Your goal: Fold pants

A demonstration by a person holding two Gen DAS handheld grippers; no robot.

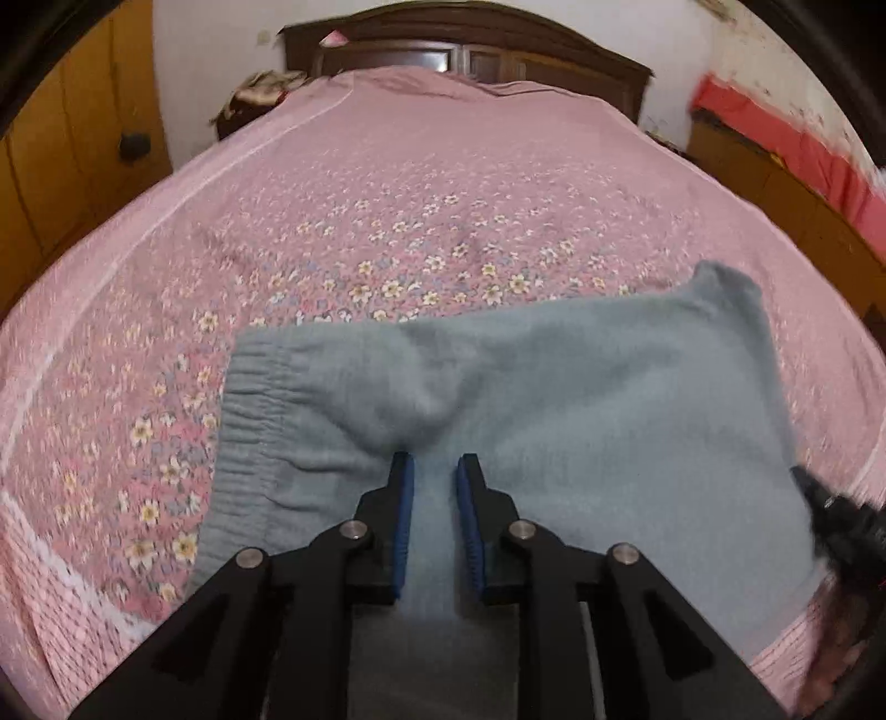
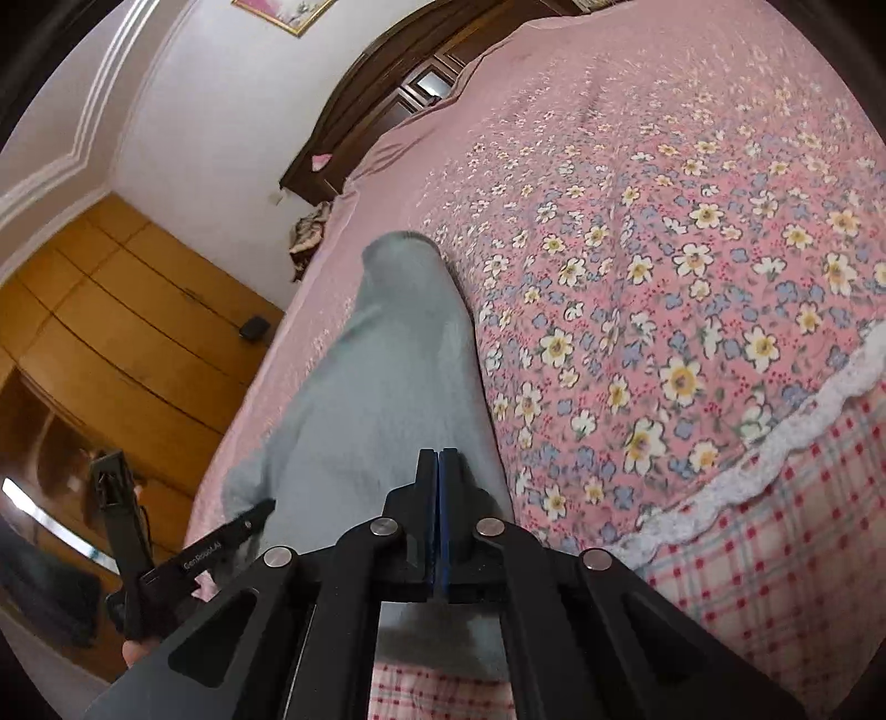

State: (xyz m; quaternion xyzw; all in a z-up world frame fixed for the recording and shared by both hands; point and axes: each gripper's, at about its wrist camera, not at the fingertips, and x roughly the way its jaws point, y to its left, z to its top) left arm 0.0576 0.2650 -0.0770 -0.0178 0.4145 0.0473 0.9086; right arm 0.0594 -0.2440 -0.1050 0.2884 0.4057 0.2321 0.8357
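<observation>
Grey-blue pants [image 1: 554, 399] are laid on a bed covered w/ a pink floral bedspread [image 1: 387, 232], near its front edge. In the left wrist view the elastic waistband [image 1: 249, 410] is seen at the left side of the garment, gathered and wrinkled; the fabric is spread rightward, w/ 1 corner raised at the far right.

The left gripper [image 1: 434, 471] is held over the pants w/ its 2 blue-padded fingers parted by a narrow gap. Fabric is seen through the gap, but no pinch is shown; the pads are apart from each other and nothing is clamped.

The right gripper [image 2: 439, 459] is seen w/ jaws pressed fully together, blue pads touching. It is positioned over the near end of the pants; whether any cloth is caught betw. the pads cannot be told.

In the right wrist view the left gripper's black body is visible at lower left, beside the pants' edge. A dark wooden headboard [image 1: 470, 50] and orange-brown wardrobe [image 2: 138, 332] are seen beyond the bed.
</observation>
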